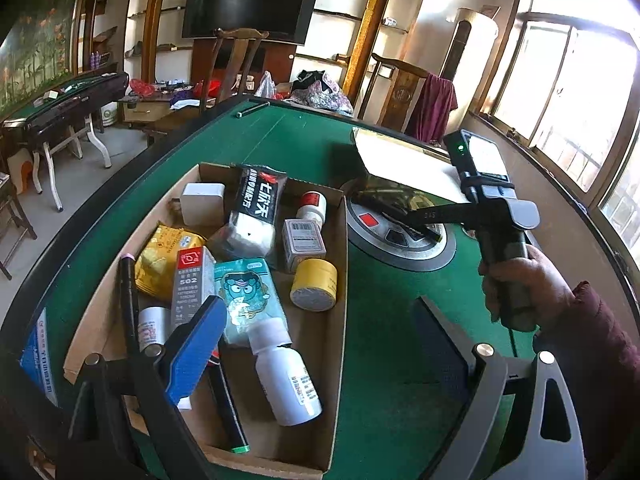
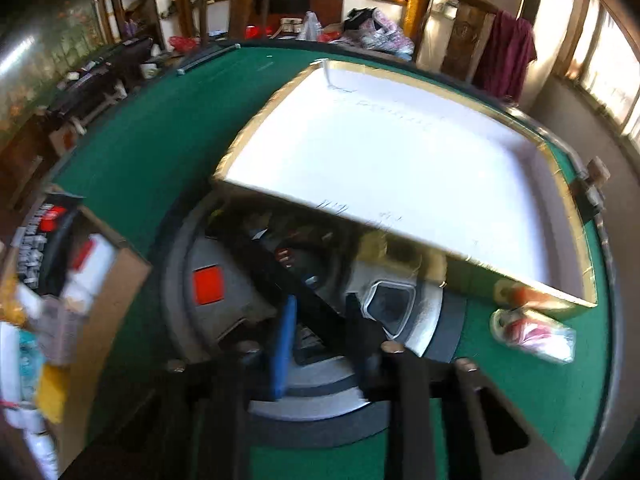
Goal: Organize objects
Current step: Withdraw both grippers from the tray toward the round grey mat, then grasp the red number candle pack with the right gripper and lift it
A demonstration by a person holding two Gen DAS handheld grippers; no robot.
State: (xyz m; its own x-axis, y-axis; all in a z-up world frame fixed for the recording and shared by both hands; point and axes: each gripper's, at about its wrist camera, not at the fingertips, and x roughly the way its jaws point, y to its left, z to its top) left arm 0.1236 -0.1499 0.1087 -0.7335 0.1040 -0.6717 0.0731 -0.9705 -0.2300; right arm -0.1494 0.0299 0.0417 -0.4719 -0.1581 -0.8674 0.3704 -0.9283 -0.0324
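Hovering over the near end of the cardboard box, the left gripper has its jaws spread wide and released, 1 blue finger above the box's contents and the other over the green table to the right. Inside the box lie a white bottle, a teal cartoon pouch, a yellow-capped jar, a 502 glue carton, a yellow snack bag and a black sachet. Further right, the right gripper is clenched on a long black stick, which lies slanted across the round silver hub at the table's centre. Beyond it sits a white gold-edged tray, its near left corner overhanging the hub. A small clear packet lies just near of the tray's right end.
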